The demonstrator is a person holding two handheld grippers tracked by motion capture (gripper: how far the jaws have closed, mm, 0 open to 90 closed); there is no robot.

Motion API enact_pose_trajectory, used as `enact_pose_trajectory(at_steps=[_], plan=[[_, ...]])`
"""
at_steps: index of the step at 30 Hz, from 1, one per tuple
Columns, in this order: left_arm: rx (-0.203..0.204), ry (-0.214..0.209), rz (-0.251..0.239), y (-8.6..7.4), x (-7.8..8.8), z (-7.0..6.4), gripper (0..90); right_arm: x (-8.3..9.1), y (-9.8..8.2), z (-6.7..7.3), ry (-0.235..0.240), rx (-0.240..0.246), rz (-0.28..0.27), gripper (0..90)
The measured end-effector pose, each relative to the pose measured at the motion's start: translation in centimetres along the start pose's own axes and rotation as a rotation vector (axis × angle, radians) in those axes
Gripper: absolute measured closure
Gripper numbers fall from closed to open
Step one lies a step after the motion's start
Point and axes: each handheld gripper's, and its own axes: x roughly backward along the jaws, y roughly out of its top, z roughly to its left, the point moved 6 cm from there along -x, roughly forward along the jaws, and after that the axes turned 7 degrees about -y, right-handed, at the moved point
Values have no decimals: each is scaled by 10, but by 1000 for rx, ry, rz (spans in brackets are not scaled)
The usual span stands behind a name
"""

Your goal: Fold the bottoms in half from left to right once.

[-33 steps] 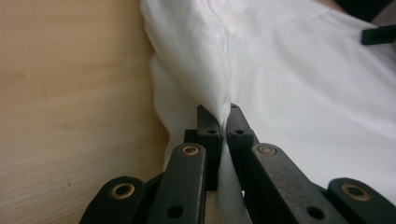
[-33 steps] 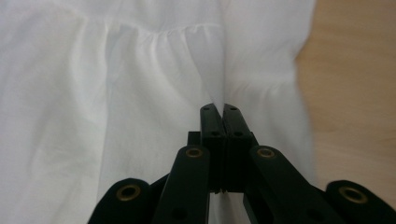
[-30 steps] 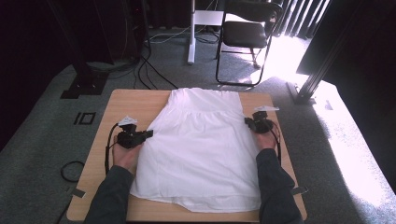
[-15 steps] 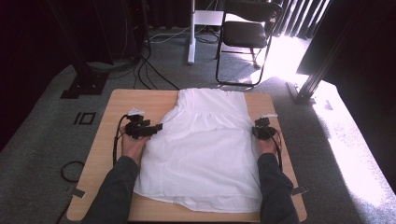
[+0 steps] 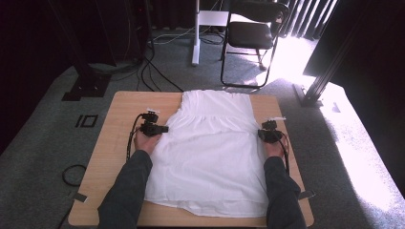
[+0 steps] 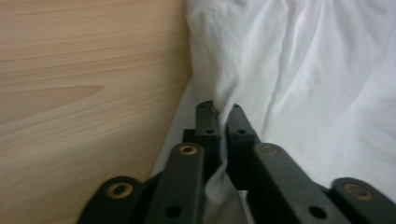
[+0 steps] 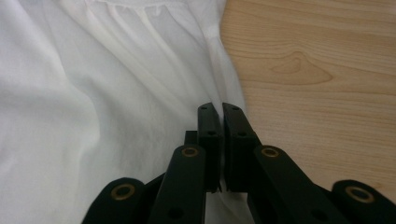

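Note:
A white garment lies spread flat on the wooden table, its narrower top at the far edge. My left gripper sits at the garment's left edge; in the left gripper view its jaws have just been closing and now pinch a fold of the white cloth. My right gripper rests at the garment's right edge. In the right gripper view this gripper is shut on the cloth's side hem, beside bare wood.
A black folding chair and a white stand are on the carpet beyond the table. Cables run across the floor at the far left. Bare wood borders the garment on both sides.
The left hand moved away from me and inward to the garment's left edge. The right hand came down slightly. The lifted, bulging garment has settled flat on the table.

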Motion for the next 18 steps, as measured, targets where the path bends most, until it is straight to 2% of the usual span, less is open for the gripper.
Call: enact_pose_trajectory(at_steps=[1, 2, 3, 4, 5, 6, 7, 9, 10, 12, 13, 14, 16, 17, 18], plan=[[4, -8, -16, -1, 4, 0, 895, 1, -1, 0, 1, -7, 0, 880], [-14, 6, -27, -4, 10, 0, 897, 1, -2, 0, 3, -17, -4, 885], [-14, 6, -27, -4, 10, 0, 898, 1, -2, 0, 3, -17, -4, 885], [-37, -5, -61, -10, 25, -2, 898, 4, -6, 0, 4, -29, -10, 890], [-37, -5, -61, -10, 25, -2, 898, 4, -6, 0, 4, -29, -10, 890], [-67, 5, -68, -21, 39, -5, 898, 10, -12, 4, 21, -7, -16, 891], [-77, 16, -80, -27, 45, -6, 898, 14, -16, 7, 29, 11, -18, 891], [-73, 13, -85, -32, 49, -7, 897, 21, -24, 10, 47, 20, -25, 891], [-89, 34, -79, -52, 59, -10, 897, 25, -28, 12, 60, 16, -26, 891], [-114, 47, -58, -71, 66, -14, 895, 34, -39, 15, 86, -2, -37, 891], [-114, 47, -58, -71, 66, -14, 895, 34, -39, 15, 86, -2, -37, 891], [-118, 56, -64, -85, 75, -17, 894, 44, -50, 18, 112, 6, -34, 890], [-128, 61, -65, -99, 85, -20, 892, 52, -59, 22, 136, 6, -28, 890], [-128, 61, -65, -99, 85, -20, 890, 52, -59, 22, 136, 6, -28, 890], [-146, 72, -50, -113, 93, -25, 889, 62, -69, 26, 146, 19, -24, 889]])
